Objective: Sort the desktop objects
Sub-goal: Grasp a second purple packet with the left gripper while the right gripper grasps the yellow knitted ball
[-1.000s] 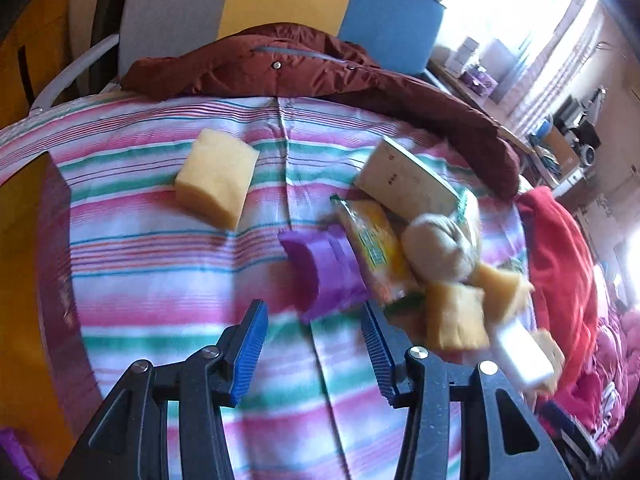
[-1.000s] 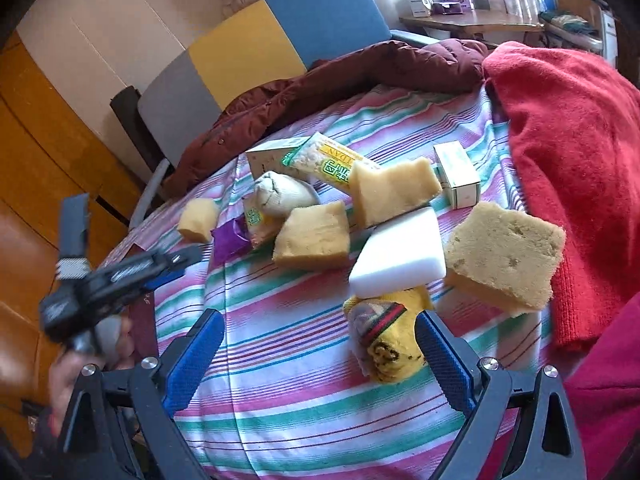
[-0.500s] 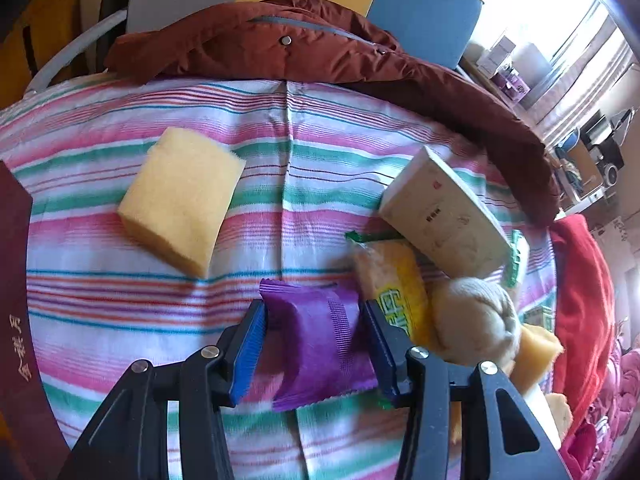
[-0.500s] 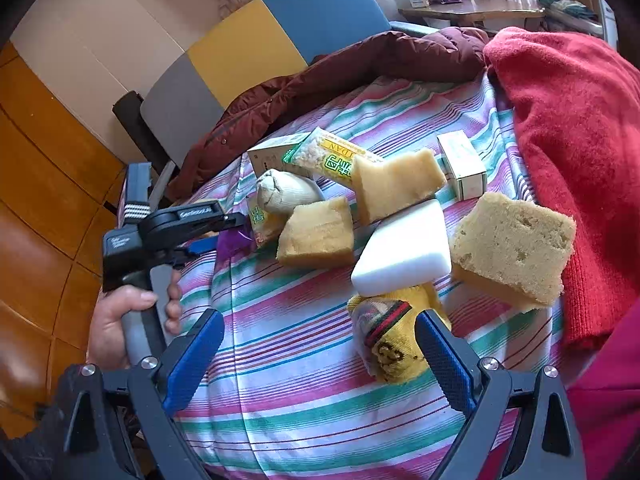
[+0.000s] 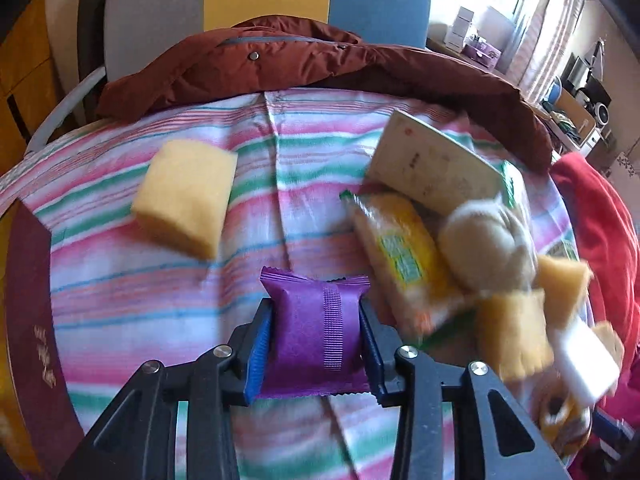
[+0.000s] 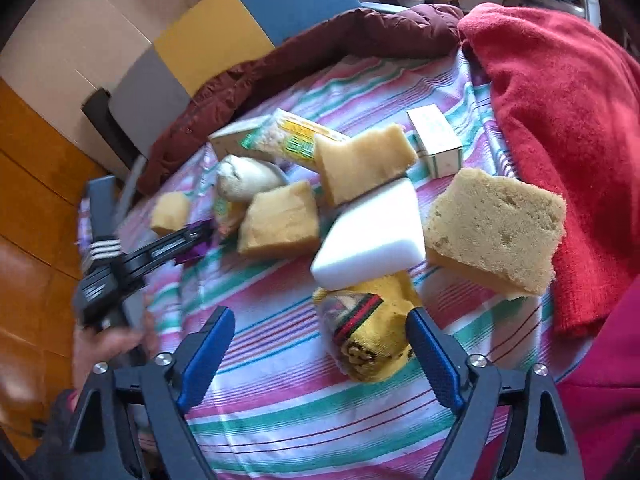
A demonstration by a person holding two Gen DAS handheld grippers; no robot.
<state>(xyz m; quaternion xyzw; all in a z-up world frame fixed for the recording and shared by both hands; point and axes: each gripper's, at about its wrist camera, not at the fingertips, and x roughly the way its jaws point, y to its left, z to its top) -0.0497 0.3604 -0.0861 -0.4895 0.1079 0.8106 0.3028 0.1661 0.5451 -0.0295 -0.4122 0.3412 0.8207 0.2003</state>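
Your left tool is closing, and both blue pads already press the sides of the purple packet; the packet sits upright between them, its lower edge at the striped cloth covering the desk. Just right of it lies a yellow snack pack, then a pale knotted bundle and a cream box behind. A lone yellow sponge lies well apart to the upper left. A dark red booklet lies at the cloth's left edge. A maroon jacket is draped along the far edge.

Your right tool is closing too, but the pads are still apart from anything. The rolled yellow sock lies between them, nearer the right pad; whether that pad touches it, you cannot tell. Just beyond the sock sits a white block, a large tan sponge to its right, and a red blanket further right.
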